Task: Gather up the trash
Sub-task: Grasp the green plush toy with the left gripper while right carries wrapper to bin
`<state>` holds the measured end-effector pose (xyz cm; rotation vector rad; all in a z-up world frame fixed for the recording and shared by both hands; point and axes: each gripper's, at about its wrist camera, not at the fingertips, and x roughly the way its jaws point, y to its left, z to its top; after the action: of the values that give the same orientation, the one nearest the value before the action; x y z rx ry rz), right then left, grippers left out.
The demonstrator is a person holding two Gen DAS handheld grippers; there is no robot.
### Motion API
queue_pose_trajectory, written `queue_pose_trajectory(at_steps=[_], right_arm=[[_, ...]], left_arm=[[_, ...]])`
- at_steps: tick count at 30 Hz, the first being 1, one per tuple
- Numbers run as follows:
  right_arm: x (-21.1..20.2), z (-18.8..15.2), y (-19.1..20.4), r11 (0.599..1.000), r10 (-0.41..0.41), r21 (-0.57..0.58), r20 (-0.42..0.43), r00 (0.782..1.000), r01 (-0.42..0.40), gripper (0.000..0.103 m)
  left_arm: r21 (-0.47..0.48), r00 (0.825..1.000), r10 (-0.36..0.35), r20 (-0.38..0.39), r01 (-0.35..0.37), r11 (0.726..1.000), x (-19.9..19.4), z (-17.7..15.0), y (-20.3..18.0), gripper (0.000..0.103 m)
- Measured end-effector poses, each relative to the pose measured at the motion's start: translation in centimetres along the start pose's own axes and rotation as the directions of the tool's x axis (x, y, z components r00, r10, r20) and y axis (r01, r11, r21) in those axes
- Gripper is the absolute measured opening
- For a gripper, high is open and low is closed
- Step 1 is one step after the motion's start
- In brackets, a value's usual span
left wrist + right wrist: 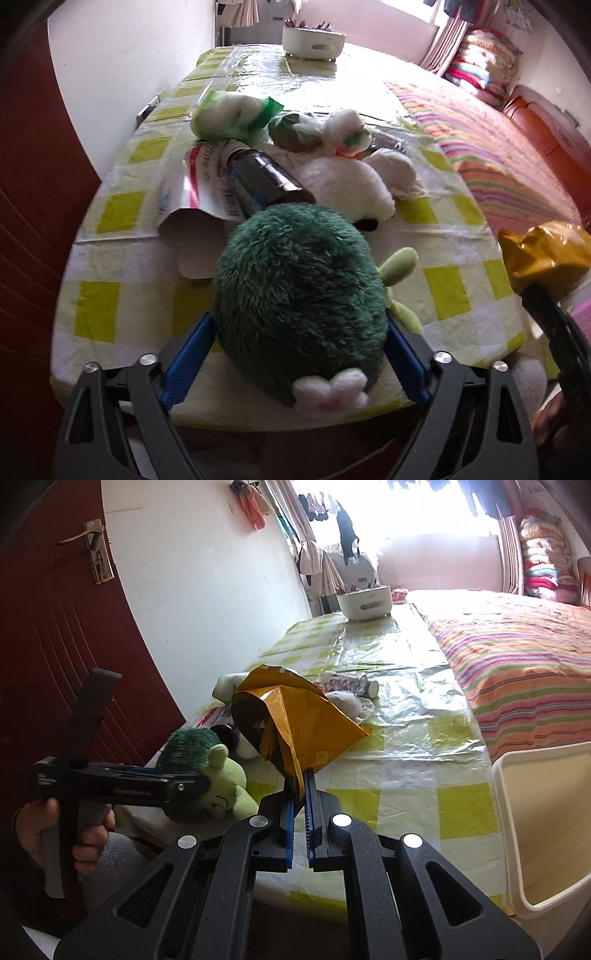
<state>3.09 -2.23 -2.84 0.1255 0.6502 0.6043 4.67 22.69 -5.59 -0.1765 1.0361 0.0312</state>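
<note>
The right tongs [301,775] were clamped on the lower corner of a crumpled gold wrapper [291,716], which hung above the desk [406,775] clear of its green-checked cloth. The left tongs [301,332] stood wide apart around a green plush toy [299,295] at the desk's near edge, their 2 blue pads [192,350] just beside its fur; whether they pressed on it could not be told from this close, distorted view. Behind the toy lay a dark bottle [262,181] across a torn white packet [192,184], with white plush toys [347,184] and green-and-white wrappers [229,114] beyond. A cream bin [546,830] stood at the desk's right edge, beside a striped bed [517,664].
</note>
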Motion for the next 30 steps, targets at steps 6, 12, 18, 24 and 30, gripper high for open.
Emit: queue_pose_trajectory(at_steps=[6, 12, 18, 24, 30], right_arm=[[-1.3, -0.1, -1.0, 1.0, -0.028, 0.011, 0.038, 0.999, 0.028, 0.005], [-2.9, -0.1, -1.8, 0.997, -0.073, 0.02, 0.092, 0.993, 0.071, 0.005], [-4.8, -0.5, -3.9, 0.986, -0.164, 0.055, 0.122, 0.979, 0.158, 0.005], [-7.2, -1.2, -7.2, 0.953, -0.29, 0.127, 0.139, 0.947, 0.274, 0.005], [-8.7, -1.8, -10.9, 0.909, -0.393, 0.204, 0.128, 0.91, 0.364, 0.005]], left_arm=[[0.029, 0.998, 0.003, 0.055, -0.005, 1.0, -1.0, -0.3, -1.1, 0.064], [0.134, 0.99, 0.01, 0.143, -0.029, 0.991, -3.0, -0.1, -4.4, 0.064], [0.226, 0.985, -0.028, 0.171, -0.011, 0.974, -4.1, 0.2, -8.1, 0.064], [0.32, 0.982, -0.091, 0.166, 0.034, 0.947, -4.3, 0.4, -12.0, 0.065], [0.393, 0.976, -0.15, 0.156, 0.078, 0.916, -4.6, 0.5, -16.0, 0.065]])
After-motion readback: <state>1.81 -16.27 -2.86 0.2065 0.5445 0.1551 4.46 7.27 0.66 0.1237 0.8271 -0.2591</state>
